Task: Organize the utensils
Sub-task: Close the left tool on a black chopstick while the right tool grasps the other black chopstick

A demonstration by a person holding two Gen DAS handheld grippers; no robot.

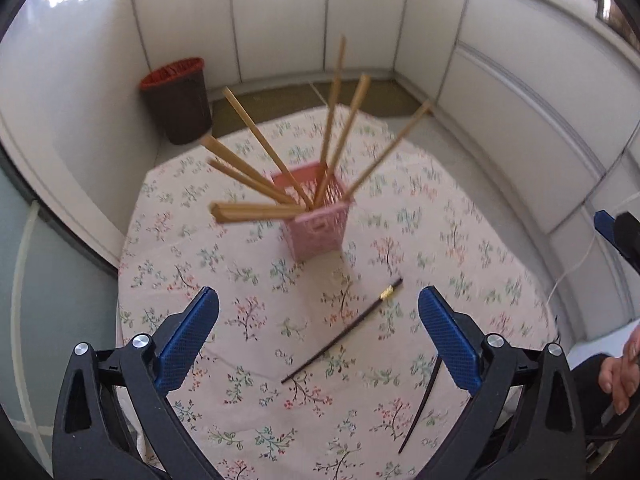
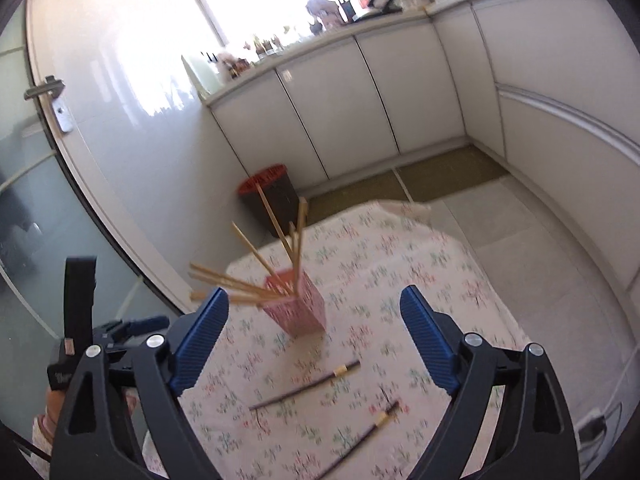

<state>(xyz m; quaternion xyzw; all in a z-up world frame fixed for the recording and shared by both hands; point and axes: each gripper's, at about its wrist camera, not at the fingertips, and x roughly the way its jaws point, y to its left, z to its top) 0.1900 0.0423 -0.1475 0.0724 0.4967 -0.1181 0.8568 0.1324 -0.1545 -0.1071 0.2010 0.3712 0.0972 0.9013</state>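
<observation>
White cabinet fronts (image 2: 360,92) curve round the top and right of my right-hand view, with a glass door (image 2: 36,216) down the left edge. Below them, filling the lower middle of both views, is my desk (image 1: 460,240) under a pale cloth printed with small flowering sprigs. A dark waste bin with a red rim (image 1: 178,100) stands on the floor in the upper left of my left-hand view, beyond the desk's far edge.

My left fingers (image 1: 318,336) frame the bottom of that view, blue pads wide apart and nothing between them but cloth. My right fingers (image 2: 314,340) stand just as wide at the bottom of the other view, also holding nothing.

The pink slotted holder (image 1: 316,224) stands upright near the middle of the desk, in the centre of my left-hand view. Light wooden chopsticks (image 1: 260,144) fan out of its top, most leaning to the left of the frame, a few rising towards the top.

Two dark chopsticks lie flat on the cloth, nearer to me than the holder. One (image 1: 344,332), with a gold band near its upper end, lies slanted between my left pads. The other (image 1: 420,408) lies just beside my right-hand pad in that view, its upper end hidden behind it. The two are apart, not touching.
</observation>
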